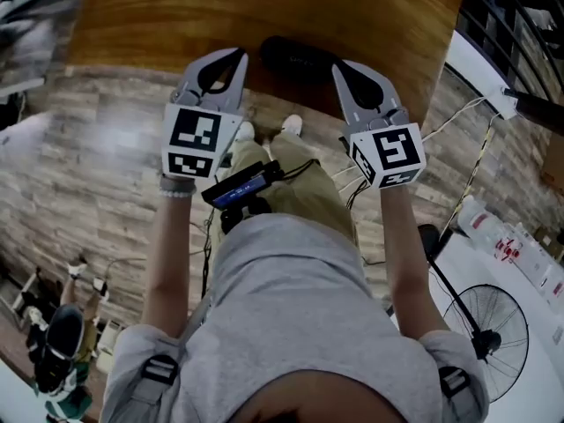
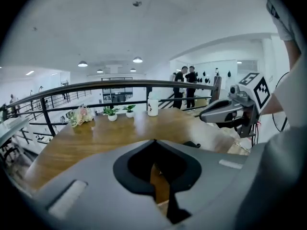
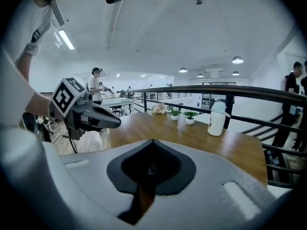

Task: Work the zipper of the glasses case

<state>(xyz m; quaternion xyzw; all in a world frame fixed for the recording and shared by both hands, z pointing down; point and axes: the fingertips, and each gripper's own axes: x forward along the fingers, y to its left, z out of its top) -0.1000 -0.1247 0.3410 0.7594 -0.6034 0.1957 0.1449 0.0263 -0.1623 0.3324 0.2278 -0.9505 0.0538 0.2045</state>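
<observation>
The black glasses case point(image 1: 298, 60) lies on the wooden table point(image 1: 159, 16) near its front edge, between the two gripper tips. My left gripper point(image 1: 240, 55) is shut just left of the case, and my right gripper point(image 1: 337, 66) is shut just right of it; neither holds anything. In the left gripper view the jaws point(image 2: 154, 141) meet, with a dark end of the case point(image 2: 192, 144) peeking past them and the right gripper point(image 2: 225, 112) beyond. In the right gripper view the jaws point(image 3: 152, 141) are closed, and the left gripper point(image 3: 93, 115) shows at left.
A white bottle point(image 3: 216, 119), small potted plants point(image 3: 182, 114) and a bunch of flowers point(image 2: 80, 115) stand along the table's far side by a black railing point(image 2: 96, 86). People stand beyond it. A floor fan point(image 1: 487, 329) and cables point(image 1: 463, 166) are to my right.
</observation>
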